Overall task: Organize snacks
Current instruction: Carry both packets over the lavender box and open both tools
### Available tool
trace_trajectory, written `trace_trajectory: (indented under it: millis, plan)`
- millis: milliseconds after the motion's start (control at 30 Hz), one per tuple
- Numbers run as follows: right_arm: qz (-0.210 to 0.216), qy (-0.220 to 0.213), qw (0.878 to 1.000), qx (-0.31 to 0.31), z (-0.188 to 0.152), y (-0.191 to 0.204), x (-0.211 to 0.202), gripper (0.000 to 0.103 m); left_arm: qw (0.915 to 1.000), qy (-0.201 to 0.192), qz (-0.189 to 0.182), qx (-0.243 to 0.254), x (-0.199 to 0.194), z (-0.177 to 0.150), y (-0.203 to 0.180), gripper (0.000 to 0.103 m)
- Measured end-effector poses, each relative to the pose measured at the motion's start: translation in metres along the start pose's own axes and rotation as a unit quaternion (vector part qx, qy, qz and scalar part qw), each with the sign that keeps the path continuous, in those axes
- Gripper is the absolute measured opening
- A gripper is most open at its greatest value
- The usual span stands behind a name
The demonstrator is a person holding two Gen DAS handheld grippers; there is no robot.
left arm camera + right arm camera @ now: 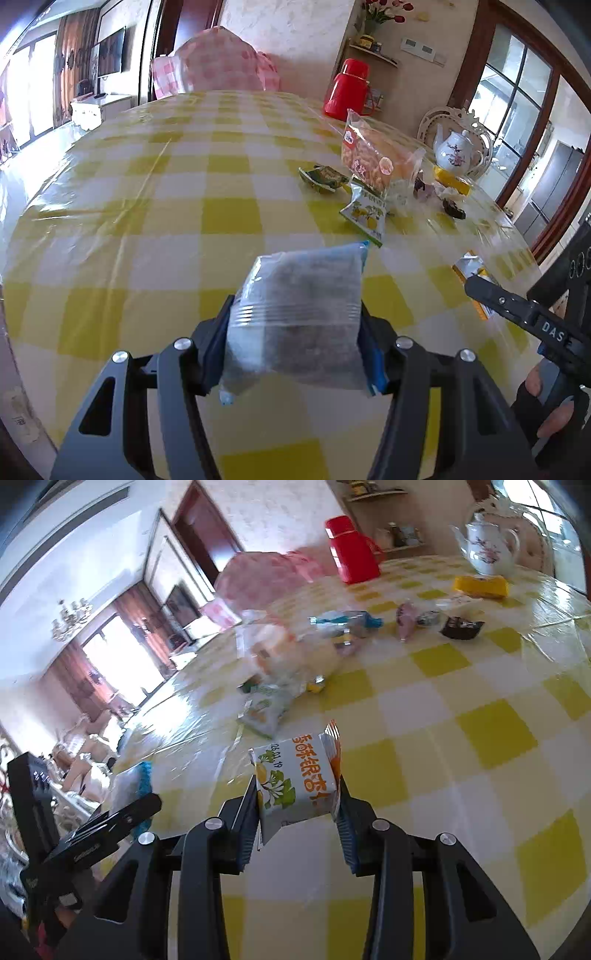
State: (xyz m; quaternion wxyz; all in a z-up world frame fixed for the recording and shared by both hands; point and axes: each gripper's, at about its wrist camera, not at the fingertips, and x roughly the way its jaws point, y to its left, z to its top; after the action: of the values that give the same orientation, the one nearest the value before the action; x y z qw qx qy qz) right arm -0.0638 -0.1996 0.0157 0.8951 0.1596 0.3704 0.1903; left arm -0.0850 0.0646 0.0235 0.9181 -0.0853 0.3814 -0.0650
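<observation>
wide bare tablecloth lies open leftward; snack pile, thermos and teapot crowd far right.

Black fingers, seemingly blue-padded

The left gripper points down at a slant, jaws partly apart and clamped on a packet. The right gripper does likewise — a gloved hand grips its handle.

"DAS" on right gripper; date "26.01.19" on white snack packet.
</observation>
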Motion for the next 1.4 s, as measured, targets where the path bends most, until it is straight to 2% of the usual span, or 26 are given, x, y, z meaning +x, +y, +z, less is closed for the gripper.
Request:
trace_trajectory:
  millis: [233, 433, 700, 1400]
  plan:
    - [0.024, 0.006, 1.0, -0.014, -0.014, 0.018, -0.01, 0.038, 0.9999, 0.008, 0.003, 0.009, -0.016, -0.016, 0.005, 0.06]
    - [0.036, 0.01, 0.999, -0.028, -0.022, 0.033, -0.016, 0.038, 0.9994, 0.007, 0.022, 0.024, -0.03, -0.025, 0.012, 0.06]
    - [0.044, 0.028, 0.997, -0.053, -0.033, 0.054, -0.007, 0.038, 0.9989, 0.017, 0.037, 0.021, -0.043, -0.036, 0.029, 0.06]
    - [0.077, 0.081, 0.982, -0.15, -0.072, 0.148, 0.019, 0.038, 0.9946, 0.01, 0.092, -0.046, -0.098, -0.058, 0.12, 0.06]
